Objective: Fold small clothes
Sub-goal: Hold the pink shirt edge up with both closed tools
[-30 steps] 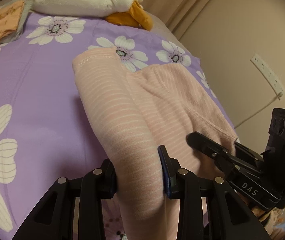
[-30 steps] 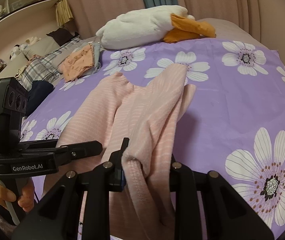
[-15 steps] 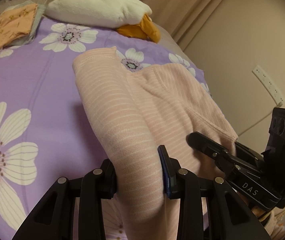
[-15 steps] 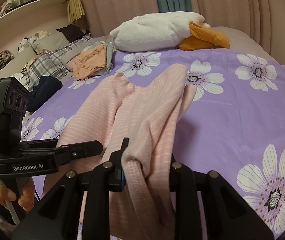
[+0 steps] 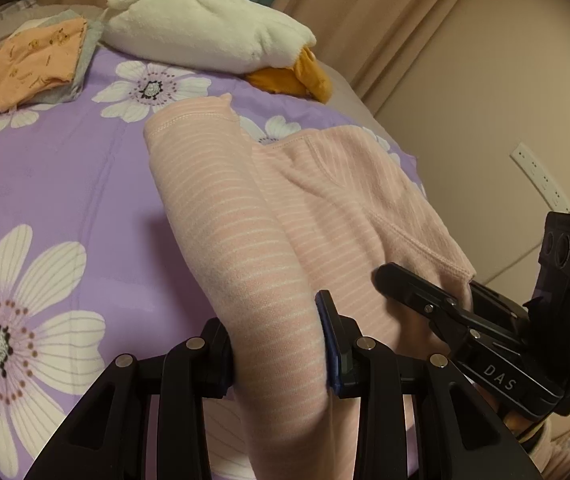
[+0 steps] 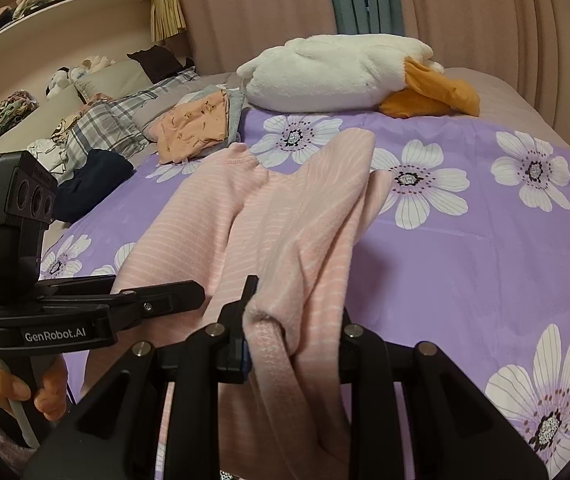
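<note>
We have the purple flowered bedspread (image 6: pixel 465 248) as our working surface, and on it lies the pink striped garment (image 5: pixel 325 184), probably small trousers, with its far hems resting on the cloth and its near end lifted. The left gripper (image 5: pixel 281 344) has its jaws partly closed on one near corner of the fabric, and the right gripper (image 6: pixel 293 340) is clamped in the same way on the other near corner, at the ribbed band. We judge that the step in hand is the spreading or first fold; next we must carry both corners together toward the far hems, keeping the cloth tight. The open room is on the right of the bedspread. On the far side the white plush goose (image 6: pixel 341 76) and the folded orange clothes (image 6: pixel 193 128) limit us.
</note>
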The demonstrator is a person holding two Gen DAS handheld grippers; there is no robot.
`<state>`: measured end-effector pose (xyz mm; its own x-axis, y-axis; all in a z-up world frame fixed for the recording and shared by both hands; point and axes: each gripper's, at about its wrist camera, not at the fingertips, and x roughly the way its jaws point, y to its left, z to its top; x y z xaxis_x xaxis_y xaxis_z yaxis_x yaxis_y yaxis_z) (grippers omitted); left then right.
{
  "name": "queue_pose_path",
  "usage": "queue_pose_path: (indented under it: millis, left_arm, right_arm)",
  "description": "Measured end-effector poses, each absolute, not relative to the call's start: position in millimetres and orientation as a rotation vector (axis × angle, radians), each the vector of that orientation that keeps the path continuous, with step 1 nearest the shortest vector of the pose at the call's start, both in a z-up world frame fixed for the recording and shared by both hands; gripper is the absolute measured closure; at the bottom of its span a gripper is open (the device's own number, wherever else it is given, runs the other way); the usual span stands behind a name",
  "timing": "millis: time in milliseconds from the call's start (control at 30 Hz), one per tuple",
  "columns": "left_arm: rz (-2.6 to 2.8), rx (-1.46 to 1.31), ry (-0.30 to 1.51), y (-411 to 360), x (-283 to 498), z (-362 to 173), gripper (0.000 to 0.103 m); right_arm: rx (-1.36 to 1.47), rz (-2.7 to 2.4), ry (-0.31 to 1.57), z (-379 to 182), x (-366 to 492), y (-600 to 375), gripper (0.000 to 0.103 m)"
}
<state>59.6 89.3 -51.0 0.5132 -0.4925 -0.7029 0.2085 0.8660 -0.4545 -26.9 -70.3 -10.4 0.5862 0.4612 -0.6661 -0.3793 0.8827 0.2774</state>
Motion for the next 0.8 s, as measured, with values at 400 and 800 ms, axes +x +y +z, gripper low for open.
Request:
queue_pose_path:
  millis: [400, 800]
  left_arm:
    - [-0.422, -0.336, 0.952, 93.0, 79.1, -57.6, 0.069]
    - [-0.418, -0.340, 0.972, 94.4, 108.4, -71.9, 0.069]
  right_arm:
    - [0.106, 0.487, 0.812, -10.9, -17.8, -63.6, 0.079]
    - [0.120, 0.477, 0.827, -29.1, 14.5, -62.5, 0.079]
